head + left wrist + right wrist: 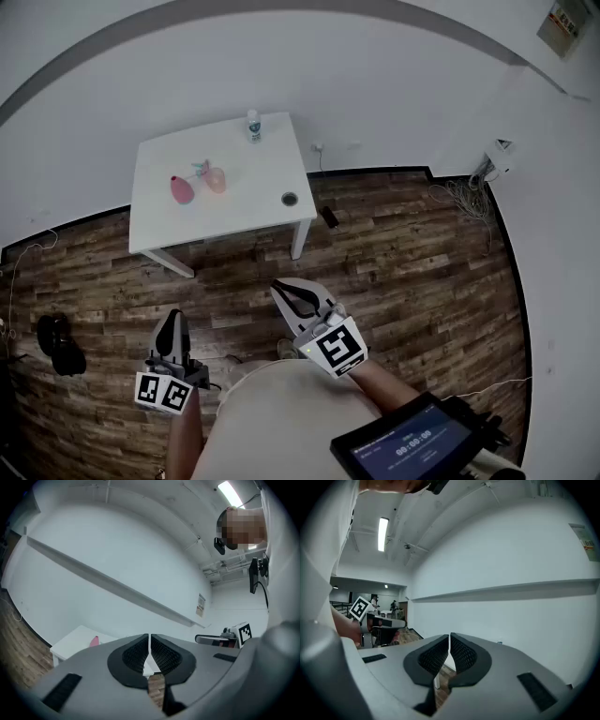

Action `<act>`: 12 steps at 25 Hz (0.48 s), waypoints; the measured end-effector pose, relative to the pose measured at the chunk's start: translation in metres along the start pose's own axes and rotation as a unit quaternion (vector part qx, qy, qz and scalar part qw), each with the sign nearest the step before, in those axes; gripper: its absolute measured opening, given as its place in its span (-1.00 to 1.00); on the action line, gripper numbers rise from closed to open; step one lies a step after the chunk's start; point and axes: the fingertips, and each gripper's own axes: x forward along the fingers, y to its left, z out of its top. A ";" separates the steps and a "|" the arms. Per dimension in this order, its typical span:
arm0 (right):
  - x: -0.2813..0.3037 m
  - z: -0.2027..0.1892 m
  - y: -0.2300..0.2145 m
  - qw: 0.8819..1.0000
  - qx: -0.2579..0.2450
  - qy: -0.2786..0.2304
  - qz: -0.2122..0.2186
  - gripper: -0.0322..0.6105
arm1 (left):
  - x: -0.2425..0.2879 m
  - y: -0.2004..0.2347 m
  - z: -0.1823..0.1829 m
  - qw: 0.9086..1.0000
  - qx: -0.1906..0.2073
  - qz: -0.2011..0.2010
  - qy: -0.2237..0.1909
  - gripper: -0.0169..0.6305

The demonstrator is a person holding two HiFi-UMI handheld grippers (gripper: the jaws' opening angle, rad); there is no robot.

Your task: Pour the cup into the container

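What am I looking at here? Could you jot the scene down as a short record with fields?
Setting: white table on a wood-plank floor, beside a white wall
On the table: dark pink cup next to a light pink cup; small bottle at the far edge; small round container near the right edge
Left gripper: shut, empty, well short of the table
Right gripper: shut, empty, well short of the table
Task progress: not begun; nothing is held
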 end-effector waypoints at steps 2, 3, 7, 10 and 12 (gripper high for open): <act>-0.002 -0.002 -0.007 1.000 0.001 0.000 0.001 -0.89 | 0.007 -0.005 -0.005 1.000 -0.001 -0.001 0.004 -0.91; -0.002 -0.002 -0.011 1.000 0.002 0.001 0.002 -0.89 | 0.010 -0.007 -0.007 1.000 -0.001 -0.002 0.006 -0.91; -0.002 -0.005 -0.017 1.000 0.006 0.001 0.007 -0.89 | 0.020 -0.012 -0.013 1.000 -0.003 -0.004 0.009 -0.91; -0.003 -0.007 -0.019 1.000 0.015 -0.004 0.009 -0.89 | 0.022 -0.016 -0.016 1.000 -0.001 -0.005 0.012 -0.91; -0.006 -0.009 -0.021 0.999 0.038 -0.013 0.017 -0.88 | 0.023 -0.018 -0.019 1.000 0.000 -0.007 0.015 -0.91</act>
